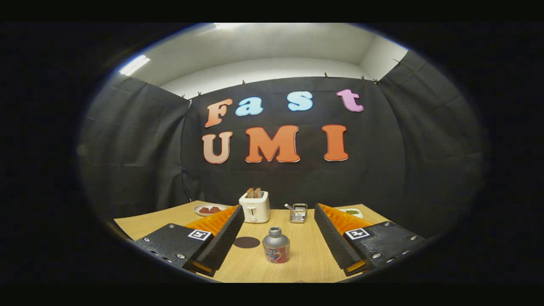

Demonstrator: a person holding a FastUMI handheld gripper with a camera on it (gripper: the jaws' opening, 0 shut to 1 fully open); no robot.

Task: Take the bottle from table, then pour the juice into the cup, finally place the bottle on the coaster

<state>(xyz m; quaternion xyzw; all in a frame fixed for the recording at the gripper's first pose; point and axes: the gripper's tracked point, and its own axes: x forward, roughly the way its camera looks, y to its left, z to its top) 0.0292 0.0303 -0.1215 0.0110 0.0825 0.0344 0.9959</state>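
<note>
I'm holding my tool (278,227) wide open w/ the small silver capped bottle (276,250) standing untouched between its fingers; grab, pour & dark round coaster (247,242) drop all pending.

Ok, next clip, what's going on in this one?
A person is holding a gripper over a wooden table, with its jaws wide open and nothing in them. A small capped bottle stands upright on the table between the two fingers, untouched by either. A dark round coaster lies flat just beside it. Further back stand a toaster with bread in it and a small wire basket. Nothing has been picked up or poured yet.
</note>
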